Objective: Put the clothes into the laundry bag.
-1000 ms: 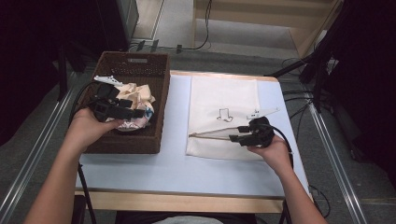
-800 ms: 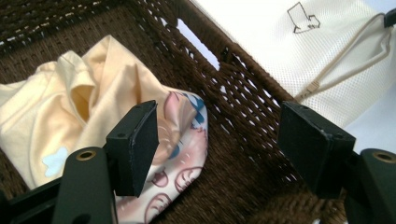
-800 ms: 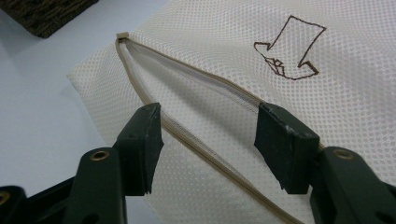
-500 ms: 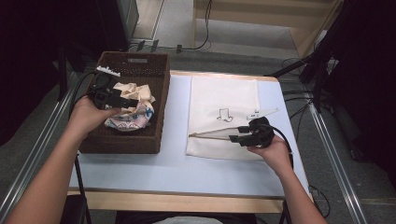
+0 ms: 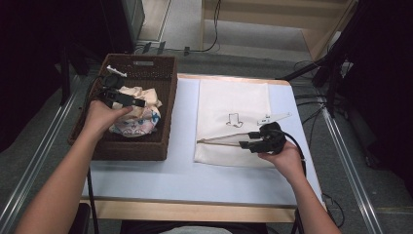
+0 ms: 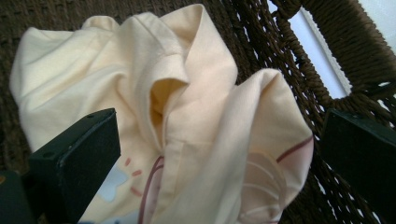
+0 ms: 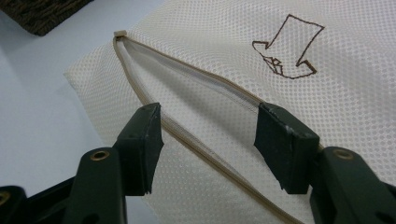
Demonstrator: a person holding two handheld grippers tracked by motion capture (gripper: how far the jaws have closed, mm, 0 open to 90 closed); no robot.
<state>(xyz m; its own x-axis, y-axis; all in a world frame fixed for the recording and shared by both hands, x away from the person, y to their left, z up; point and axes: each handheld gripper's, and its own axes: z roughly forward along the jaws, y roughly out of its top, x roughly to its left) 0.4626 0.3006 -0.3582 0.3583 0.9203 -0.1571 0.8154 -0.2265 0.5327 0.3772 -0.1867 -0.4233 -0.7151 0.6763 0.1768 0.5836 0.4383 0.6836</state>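
Observation:
A crumpled cream cloth [image 5: 141, 116] with a printed pattern lies in the dark wicker basket [image 5: 168, 97] at the table's left. My left gripper [image 5: 132, 102] hovers low over it. In the left gripper view its jaws have just been opening and stand wide on either side of the cloth [image 6: 187, 93] without pressing it; left gripper [image 6: 219, 135]. A cream mesh bag [image 5: 234, 97] with a drawn arrow [image 7: 289, 46] lies flat at the right. My right gripper [image 5: 246, 140] rests at its near edge, jaws [image 7: 208, 135] spread at the unzipped mouth [image 7: 187, 88].
The pale blue table [image 5: 185, 170] has bare room between basket and bag and along its front edge. Basket wall [image 6: 327, 42] stands close behind the cloth. Metal rails run along both sides on the floor, and cables and a wooden shelf lie beyond the far edge.
My left hand has moved toward the far part of the basket and sunk onto the cloth, its jaws spreading wider. The right hand and the bag have stayed put.

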